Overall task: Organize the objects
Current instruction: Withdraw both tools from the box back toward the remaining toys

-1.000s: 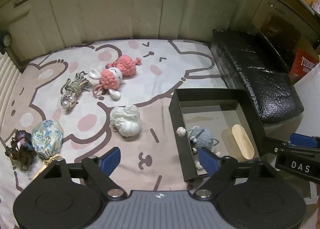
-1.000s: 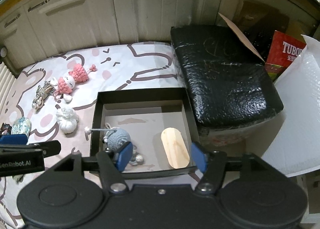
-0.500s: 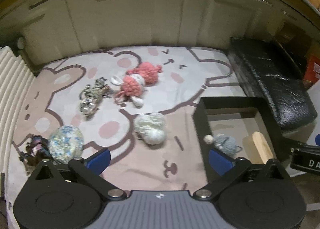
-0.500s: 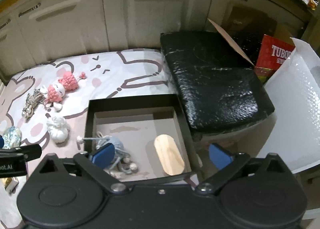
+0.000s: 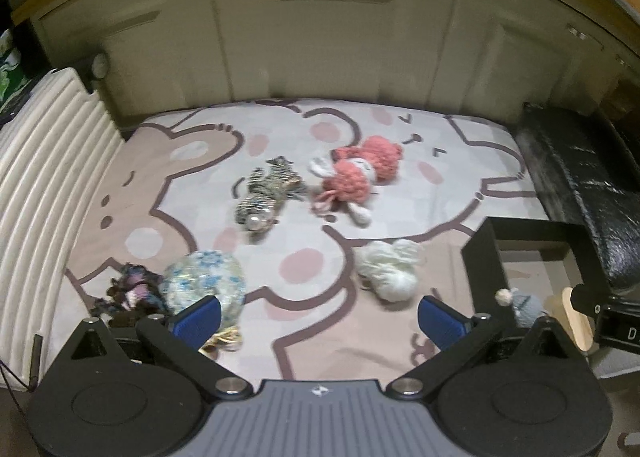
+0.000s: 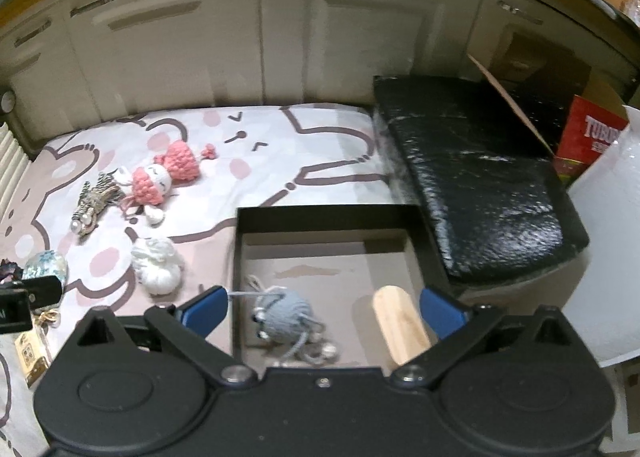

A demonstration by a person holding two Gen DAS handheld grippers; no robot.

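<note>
A black open box [image 6: 328,213] on the cartoon-print mat holds a grey knitted toy [image 6: 286,311] and a wooden oval piece [image 6: 400,323]. On the mat lie a pink crochet doll [image 5: 360,173], a striped toy [image 5: 266,193], a white yarn ball [image 5: 390,267], a blue floral pouch [image 5: 208,283] and a dark tangled item [image 5: 130,289]. My left gripper [image 5: 320,317] is open and empty, above the mat between the pouch and the yarn ball. My right gripper [image 6: 324,311] is open and empty above the box.
A black wrapped block [image 6: 472,177] lies right of the box. A red carton [image 6: 588,141] and white bubble wrap [image 6: 612,241] stand further right. Cabinet doors [image 5: 320,37] close the back. A white ribbed panel [image 5: 44,161] borders the mat's left side.
My left gripper has swung left, away from the box and toward the pouch and yarn ball. My right gripper has opened wider and stays over the box.
</note>
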